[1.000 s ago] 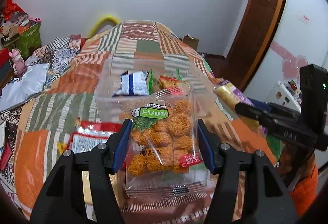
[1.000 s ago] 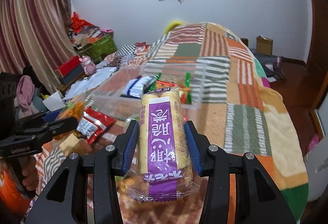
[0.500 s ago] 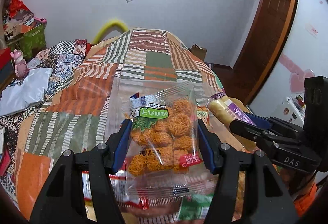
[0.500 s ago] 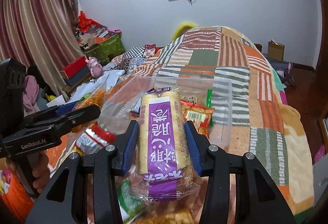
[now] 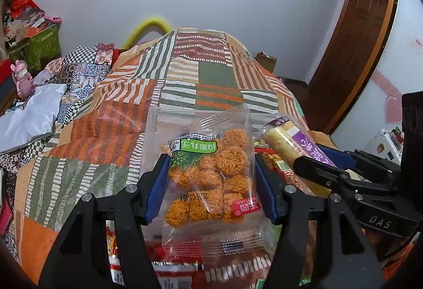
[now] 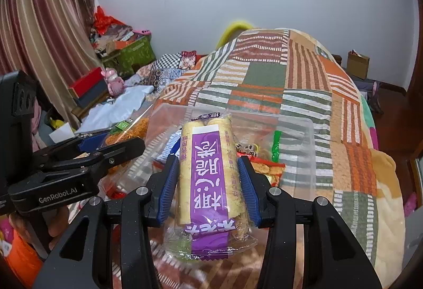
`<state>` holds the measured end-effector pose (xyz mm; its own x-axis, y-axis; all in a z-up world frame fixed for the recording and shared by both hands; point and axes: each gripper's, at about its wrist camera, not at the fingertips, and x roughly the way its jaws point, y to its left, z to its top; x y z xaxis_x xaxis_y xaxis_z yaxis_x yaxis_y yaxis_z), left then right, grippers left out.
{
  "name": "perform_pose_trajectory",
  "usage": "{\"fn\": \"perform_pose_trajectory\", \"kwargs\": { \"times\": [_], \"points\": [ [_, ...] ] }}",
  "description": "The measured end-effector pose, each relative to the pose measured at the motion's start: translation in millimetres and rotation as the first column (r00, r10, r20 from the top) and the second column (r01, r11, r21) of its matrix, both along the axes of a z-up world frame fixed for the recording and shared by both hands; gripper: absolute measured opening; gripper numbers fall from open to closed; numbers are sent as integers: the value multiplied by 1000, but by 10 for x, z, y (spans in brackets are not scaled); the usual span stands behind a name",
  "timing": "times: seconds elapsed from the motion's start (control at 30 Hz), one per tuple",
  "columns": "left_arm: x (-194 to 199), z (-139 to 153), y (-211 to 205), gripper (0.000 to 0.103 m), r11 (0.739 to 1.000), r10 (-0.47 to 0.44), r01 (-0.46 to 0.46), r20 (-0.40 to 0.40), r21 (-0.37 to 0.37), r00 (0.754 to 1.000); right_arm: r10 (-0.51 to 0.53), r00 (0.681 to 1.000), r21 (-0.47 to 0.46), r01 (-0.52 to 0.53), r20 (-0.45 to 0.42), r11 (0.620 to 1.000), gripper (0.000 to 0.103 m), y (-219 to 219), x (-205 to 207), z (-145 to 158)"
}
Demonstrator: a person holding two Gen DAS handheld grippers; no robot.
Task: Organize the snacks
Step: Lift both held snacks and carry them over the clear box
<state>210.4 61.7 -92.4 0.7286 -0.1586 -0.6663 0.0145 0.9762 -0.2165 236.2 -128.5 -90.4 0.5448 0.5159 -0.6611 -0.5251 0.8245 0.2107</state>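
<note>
My left gripper (image 5: 208, 180) is shut on a clear bag of orange noodle balls (image 5: 211, 177) and holds it over the near end of a clear plastic bin (image 6: 298, 130) on the bed. My right gripper (image 6: 207, 183) is shut on a purple-labelled pack of yellow rolls (image 6: 208, 177), also held above the bin. The pack also shows at the right of the left wrist view (image 5: 296, 148). The left gripper shows at the left of the right wrist view (image 6: 105, 156). Several snack packets (image 6: 261, 164) lie in the bin.
A patchwork blanket (image 5: 211, 82) covers the bed. Red and white snack packets (image 5: 169, 270) lie below my left gripper. Clothes and a white bag (image 5: 29, 109) lie at the left. A wooden door (image 5: 357, 37) stands at the right.
Both grippers have moved forward with their snacks, from short of the bin to over it. The bin now looks closer and larger in both views.
</note>
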Motion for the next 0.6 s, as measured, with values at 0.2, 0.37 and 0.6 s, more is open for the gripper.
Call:
{"fn": "perform_pose_trajectory", "kwargs": {
  "times": [0.2,0.37,0.6],
  "points": [
    [184,-89,30,60,1000,-1,1,-25,-5,1000,5,999,-27,-6,-40,1000,43,118,130,-145],
    [307,-139,21,60,1000,-5,5,-40,8,999,13,998,-56,-16,-61,998,43,184,213,-229],
    [397,-250,14,61,1000,-12,13,-86,2,996,9,997,-76,-15,-78,997,43,215,251,-301]
  ]
}}
